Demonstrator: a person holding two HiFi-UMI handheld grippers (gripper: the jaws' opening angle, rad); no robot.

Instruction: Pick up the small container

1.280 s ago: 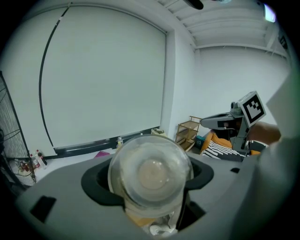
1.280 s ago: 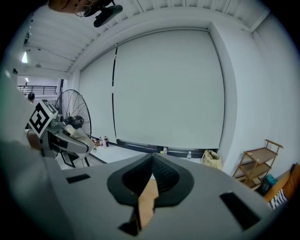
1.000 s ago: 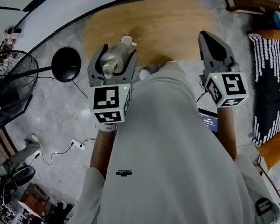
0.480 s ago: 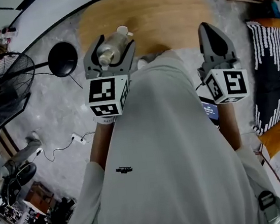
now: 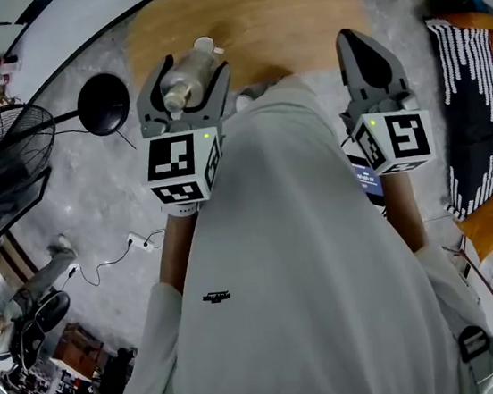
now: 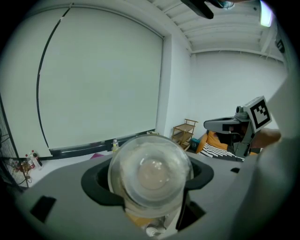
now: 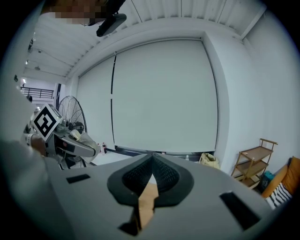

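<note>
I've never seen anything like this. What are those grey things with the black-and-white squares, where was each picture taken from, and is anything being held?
There is no robot here. A person in a grey shirt holds a hand-operated gripper in each hand, and each gripper carries a marker cube as part of it. The head view comes from a camera on the person's head, looking down. The other two pictures come from cameras riding on the grippers, each looking along its own jaws. The left gripper is shut on a small clear container, held up by the wooden table. The right gripper is shut with nothing between its jaws. The table looks nearly bare. A small white item shows by the container, too small to identify.
</note>
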